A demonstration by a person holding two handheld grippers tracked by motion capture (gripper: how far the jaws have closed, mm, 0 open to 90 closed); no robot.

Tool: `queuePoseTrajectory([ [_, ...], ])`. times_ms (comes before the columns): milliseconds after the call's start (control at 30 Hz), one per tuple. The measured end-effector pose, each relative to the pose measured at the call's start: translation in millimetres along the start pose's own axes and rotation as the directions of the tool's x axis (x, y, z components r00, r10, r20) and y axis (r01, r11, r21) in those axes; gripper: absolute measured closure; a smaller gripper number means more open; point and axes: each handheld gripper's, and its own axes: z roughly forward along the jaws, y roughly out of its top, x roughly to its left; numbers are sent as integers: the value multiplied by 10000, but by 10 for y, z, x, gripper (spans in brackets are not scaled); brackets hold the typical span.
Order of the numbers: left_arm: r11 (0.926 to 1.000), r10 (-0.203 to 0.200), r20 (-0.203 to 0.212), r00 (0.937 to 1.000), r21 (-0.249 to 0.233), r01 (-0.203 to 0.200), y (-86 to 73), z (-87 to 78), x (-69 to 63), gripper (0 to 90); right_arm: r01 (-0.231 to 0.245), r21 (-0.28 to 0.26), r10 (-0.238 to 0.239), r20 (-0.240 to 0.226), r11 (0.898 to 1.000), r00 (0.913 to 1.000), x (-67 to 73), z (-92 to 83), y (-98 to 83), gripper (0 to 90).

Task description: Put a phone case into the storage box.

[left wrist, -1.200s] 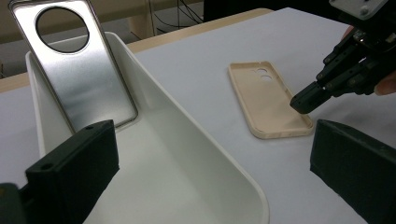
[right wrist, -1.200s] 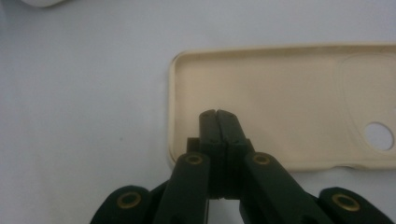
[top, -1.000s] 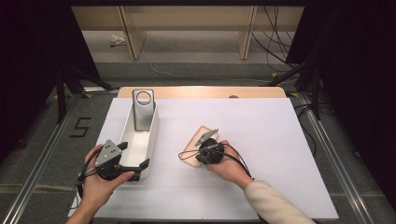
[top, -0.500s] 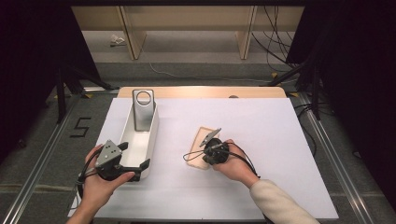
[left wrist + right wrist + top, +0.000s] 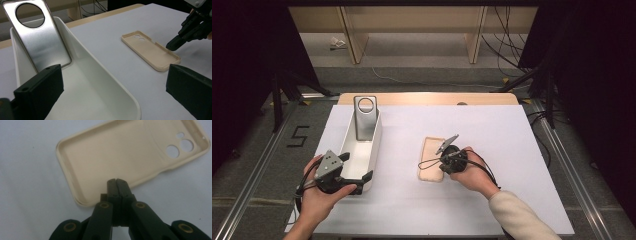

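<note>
A beige phone case (image 5: 431,158) lies hollow side up on the white table, camera holes at its far end (image 5: 120,157). My right gripper (image 5: 443,164) is shut with nothing in it. Its tip (image 5: 116,181) hovers at the case's right long edge, and it also appears in the left gripper view (image 5: 173,45). A silver metal phone-shaped plate (image 5: 37,37) with a round hole leans upright in the far end of a long white tray (image 5: 371,150). My left gripper (image 5: 357,169) is open at the tray's near end, and its jaws stand wide apart, one over the tray's hollow and one outside its wall (image 5: 110,85).
The white table mat (image 5: 512,150) spreads wide to the right of the case and between case and tray. A bare wooden strip (image 5: 427,98) runs along the far edge. Dark stands and cables sit on the floor beyond.
My right gripper has drawn a little to the right, from over the case toward its right edge. The case, the tray and my left gripper have stayed put.
</note>
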Motion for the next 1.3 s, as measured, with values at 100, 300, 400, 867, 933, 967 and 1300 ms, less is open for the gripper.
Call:
queuePoseTrajectory([
  [100, 10000, 11, 6, 10000, 6, -11, 0, 4, -1, 6, -83, -69, 83, 6, 9999, 10000, 0, -4, -17, 900],
  [300, 10000, 24, 22, 10000, 20, -25, -1, 8, -7, 6, 150, -694, -166, -216, 9975, 9996, 78, -28, 86, 900],
  [400, 10000, 25, 16, 10000, 16, -25, 0, 6, -6, 6, 197, -389, -211, -344, 9990, 9992, 126, 55, 88, 900],
  [867, 10000, 6, 28, 10000, 8, -6, 0, 6, -4, 7, 316, 192, -313, -154, 9993, 9994, 72, 67, 35, 900],
  [933, 10000, 6, 30, 10000, 22, -6, -1, 8, -3, 7, 321, 176, -318, -183, 9993, 9993, 70, 68, 32, 900],
  [967, 10000, 21, 45, 10000, 30, -21, -2, 9, -2, 6, 319, 169, -316, -190, 9993, 9993, 69, 68, 31, 900],
  [1300, 10000, 17, 85, 10000, 3, -17, 2, 9, -6, 7, 1077, -532, -1081, -38, 9928, 9941, 133, 4, 94, 436],
])
